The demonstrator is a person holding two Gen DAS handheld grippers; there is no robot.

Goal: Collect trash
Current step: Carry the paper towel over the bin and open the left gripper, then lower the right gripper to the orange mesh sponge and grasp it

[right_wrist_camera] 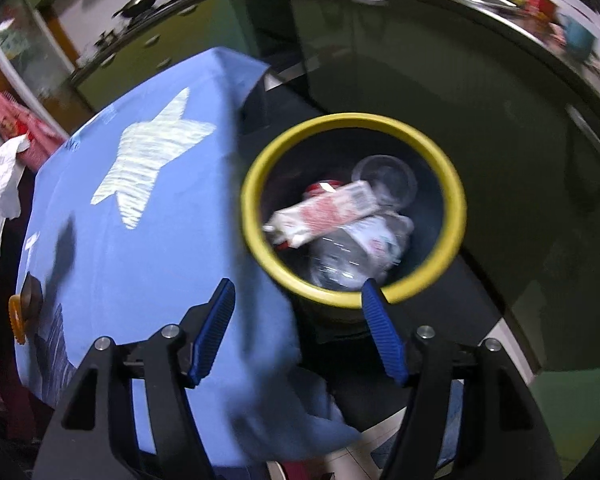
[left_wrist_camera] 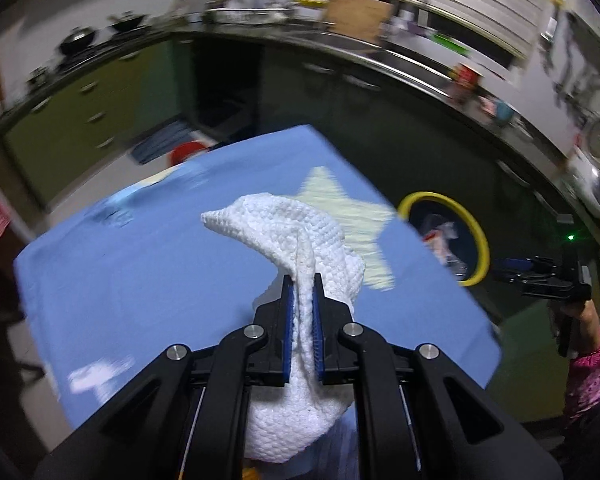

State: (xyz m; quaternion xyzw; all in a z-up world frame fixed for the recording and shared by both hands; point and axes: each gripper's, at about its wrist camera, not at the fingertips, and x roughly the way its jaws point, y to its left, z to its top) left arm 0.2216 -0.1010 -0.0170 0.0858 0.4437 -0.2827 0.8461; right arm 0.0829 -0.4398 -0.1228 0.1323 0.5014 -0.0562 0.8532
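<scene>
The left tool [left_wrist_camera: 302, 320] is clenched on a crumpled white paper towel [left_wrist_camera: 296, 236], holding it above the desk [left_wrist_camera: 140, 280], which is covered by a blue cloth with a pale star [right_wrist_camera: 148, 152]. The right tool [right_wrist_camera: 300, 332] is released, its blue pads spread wide with nothing between them, hanging over the desk's edge and the yellow-rimmed bin [right_wrist_camera: 256, 184] just beside the desk. Inside the bin lie a red-and-white carton [right_wrist_camera: 324, 212], a clear plastic cup [right_wrist_camera: 384, 180] and crinkled clear plastic [right_wrist_camera: 340, 260]
</scene>
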